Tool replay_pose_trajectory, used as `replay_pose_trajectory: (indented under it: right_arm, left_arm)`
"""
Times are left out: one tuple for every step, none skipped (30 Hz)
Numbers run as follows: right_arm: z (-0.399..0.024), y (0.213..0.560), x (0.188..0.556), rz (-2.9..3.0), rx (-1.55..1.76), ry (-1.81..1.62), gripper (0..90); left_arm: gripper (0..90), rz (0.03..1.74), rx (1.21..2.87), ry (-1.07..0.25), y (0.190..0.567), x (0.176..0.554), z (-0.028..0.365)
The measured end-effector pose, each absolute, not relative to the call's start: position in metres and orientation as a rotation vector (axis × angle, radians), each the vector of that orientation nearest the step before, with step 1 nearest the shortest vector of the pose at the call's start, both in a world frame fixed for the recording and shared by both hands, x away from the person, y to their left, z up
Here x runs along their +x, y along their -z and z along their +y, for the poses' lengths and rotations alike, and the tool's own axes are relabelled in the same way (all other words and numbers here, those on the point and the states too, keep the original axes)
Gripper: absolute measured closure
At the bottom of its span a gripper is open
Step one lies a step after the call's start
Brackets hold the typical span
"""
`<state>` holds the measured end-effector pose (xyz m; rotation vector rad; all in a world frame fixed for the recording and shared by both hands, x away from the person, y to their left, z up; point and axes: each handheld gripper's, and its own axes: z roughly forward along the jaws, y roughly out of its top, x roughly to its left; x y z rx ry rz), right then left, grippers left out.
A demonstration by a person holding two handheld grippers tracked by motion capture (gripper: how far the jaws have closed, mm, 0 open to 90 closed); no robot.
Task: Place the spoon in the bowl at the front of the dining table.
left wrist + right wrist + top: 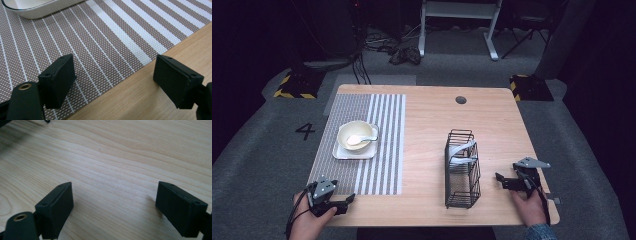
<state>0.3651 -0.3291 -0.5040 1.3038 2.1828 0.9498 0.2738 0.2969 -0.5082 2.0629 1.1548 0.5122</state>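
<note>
1. Both tools rest near the table's point(427, 115) front edge with nothing held. The left tool point(343, 202) sits in front of the bowl point(357, 134), at the near edge of the striped placemat point(384, 145); its jaws stand wide apart over mat and wood.
2. The right tool point(501, 178) lies far right of the bowl, just right of the black wire rack point(462, 170), jaws likewise spread over bare wood.
3. The bowl stands on a white square plate point(343, 152) on the placemat, with a white spoon point(359, 140) in it. The setting looks laid, so I judge this a pause between steps.
4. A next move would likely mean a reach forward to the bowl or to the rack, which holds pale pieces I cannot identify.
5. The table is light wood with a dark round grommet point(460, 100) far behind the bowl to its right. Around it is grey carpet point(262, 150) with a "4" marked left of the bowl, and a dim room behind with a white frame point(459, 20) and cables point(377, 42).
</note>
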Motion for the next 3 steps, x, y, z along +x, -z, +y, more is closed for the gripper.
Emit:
replay_pose_trajectory:
  right_arm:
    - [-0.3291,0.5040,0.3651,2.183,1.304,-0.950,14.6]
    - [-0.3292,0.5040,0.3651,2.183,1.304,-0.950,14.6]
    - [-0.3291,0.5040,0.3651,2.183,1.304,-0.950,14.6]
  left_arm:
    - [17.5,1.156,2.062,-0.513,0.5082,0.2737,0.2968]
    - [17.5,1.157,2.061,-0.513,0.5083,0.2737,0.2967]
    - [17.4,1.158,2.060,-0.513,0.5083,0.2737,0.2967]
